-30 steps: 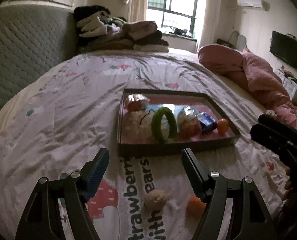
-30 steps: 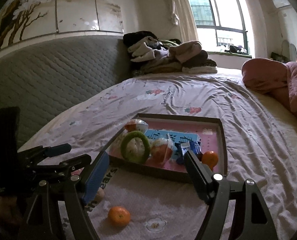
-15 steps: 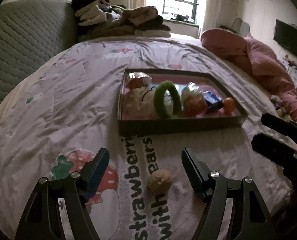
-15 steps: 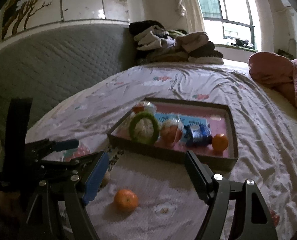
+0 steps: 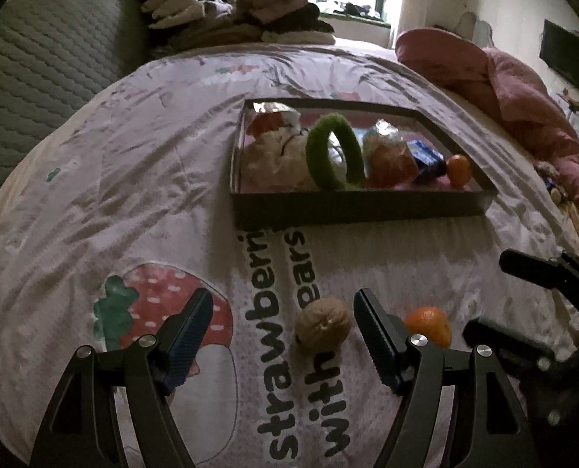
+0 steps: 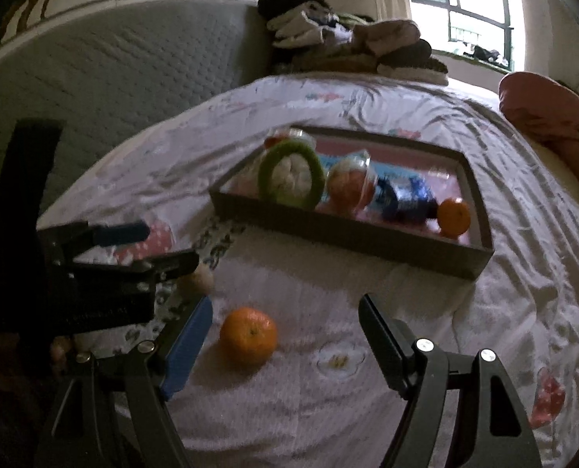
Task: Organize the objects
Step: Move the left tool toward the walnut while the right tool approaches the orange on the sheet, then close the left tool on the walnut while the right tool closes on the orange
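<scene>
At lower centre, the bedsheet (image 5: 94,195) reads "strawberri… with pears"; both the left hand-held gripper (image 5: 279,314) and right hand-held gripper (image 6: 285,316) are released, walnut (image 5: 322,327) and orange (image 6: 248,336) between their fingers.

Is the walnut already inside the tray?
No, the walnut lies on the bedsheet between the open left tongs, well short of the tray.

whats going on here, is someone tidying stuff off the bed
Yes. A person with a gripper in each hand is sorting small things into the tray on the bed. The left gripper is open with the walnut between its fingers. The right gripper is open around a loose orange. Neither is gripped yet. The tray already holds another orange and a green ring.
</scene>
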Demonstrator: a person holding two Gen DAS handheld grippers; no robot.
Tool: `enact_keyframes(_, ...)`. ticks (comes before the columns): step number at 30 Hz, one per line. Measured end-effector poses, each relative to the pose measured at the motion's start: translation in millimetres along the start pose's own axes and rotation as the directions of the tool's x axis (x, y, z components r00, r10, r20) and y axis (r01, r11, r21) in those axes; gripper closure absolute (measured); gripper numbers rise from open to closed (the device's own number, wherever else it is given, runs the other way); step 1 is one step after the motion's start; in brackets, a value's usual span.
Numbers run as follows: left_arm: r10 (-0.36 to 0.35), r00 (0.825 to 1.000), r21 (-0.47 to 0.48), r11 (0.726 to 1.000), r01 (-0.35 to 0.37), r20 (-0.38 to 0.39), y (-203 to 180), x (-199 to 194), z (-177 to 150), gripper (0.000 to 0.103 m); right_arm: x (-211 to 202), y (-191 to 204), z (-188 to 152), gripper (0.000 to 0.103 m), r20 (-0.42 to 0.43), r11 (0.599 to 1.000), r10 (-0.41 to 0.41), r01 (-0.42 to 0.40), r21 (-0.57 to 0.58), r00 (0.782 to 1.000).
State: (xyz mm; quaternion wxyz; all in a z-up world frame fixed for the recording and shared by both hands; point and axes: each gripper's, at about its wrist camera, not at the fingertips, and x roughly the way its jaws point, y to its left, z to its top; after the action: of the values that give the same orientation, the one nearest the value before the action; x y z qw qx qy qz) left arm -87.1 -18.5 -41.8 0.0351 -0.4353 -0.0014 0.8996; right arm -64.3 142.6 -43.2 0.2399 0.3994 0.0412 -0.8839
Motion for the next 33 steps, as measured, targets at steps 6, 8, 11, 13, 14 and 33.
enact_keyframes(6, -0.006, 1.0, 0.04, 0.999, 0.007, -0.028, -10, 7, -4, 0.027, 13, 11, -9, 0.026, -0.061, 0.999, -0.008, 0.006, -0.047, 0.998)
enact_keyframes(8, 0.001, 0.999, 0.044, 0.999, 0.001, -0.04, -10, 10, -4, 0.027, 15, 13, -12, 0.026, -0.07, 0.998, -0.013, 0.009, -0.058, 0.997)
enact_keyframes(11, 0.001, 0.999, 0.035, 0.999, 0.001, -0.05, -8, 12, -5, 0.027, 18, 17, -14, 0.026, -0.072, 0.998, -0.016, 0.012, -0.068, 0.997)
enact_keyframes(13, -0.002, 0.998, 0.025, 1.0, 0.004, -0.061, -6, 14, -5, 0.027, 20, 19, -15, 0.026, -0.07, 0.997, -0.024, 0.019, -0.071, 0.997)
enact_keyframes(14, -0.004, 0.998, 0.019, 1.0, 0.005, -0.067, -5, 16, -6, 0.027, 21, 19, -15, 0.026, -0.069, 0.997, -0.028, 0.023, -0.072, 0.997)
enact_keyframes(33, -0.045, 0.995, 0.059, 0.997, 0.051, -0.094, -19, 28, -8, 0.066, 40, 29, -19, 0.046, -0.07, 0.991, -0.066, 0.057, -0.12, 0.995)
